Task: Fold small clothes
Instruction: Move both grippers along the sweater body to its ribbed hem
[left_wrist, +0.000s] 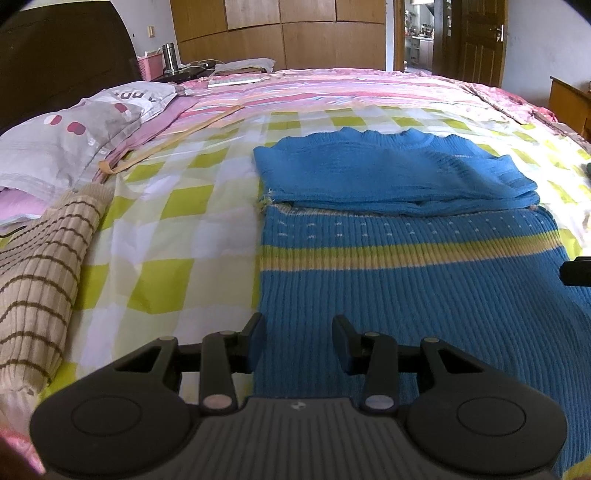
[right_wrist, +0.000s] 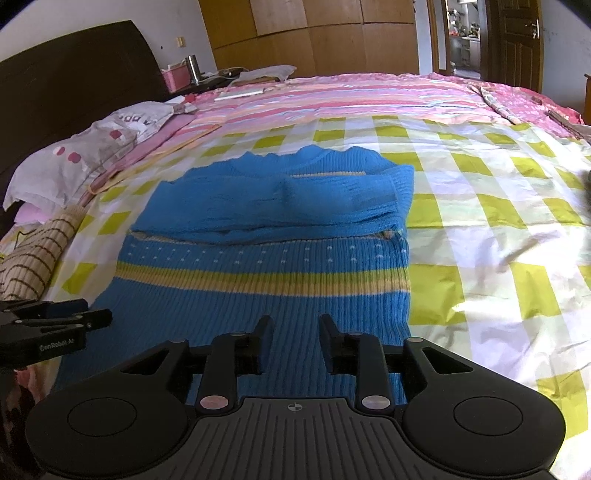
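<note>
- Left gripper (left_wrist: 299, 341) and right gripper (right_wrist: 295, 341): both parted, holding nothing, poised over the near hem.
- Blue knit sweater (right_wrist: 266, 295) lies flat on the checked bedspread (right_wrist: 480, 221), sleeves already folded across its chest.
- Judged next: pinch both hem corners, carry them toward the collar.
- Count: one blue sweater, one beige striped garment (left_wrist: 40, 280), one pillow (left_wrist: 62, 144).

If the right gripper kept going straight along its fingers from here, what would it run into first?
Most likely the blue sweater. The right gripper is open and empty over its near ribbed part, aimed across the yellow stripe toward the folded-over sleeves. Its height above the knit is unclear, so where it would touch is uncertain.
</note>
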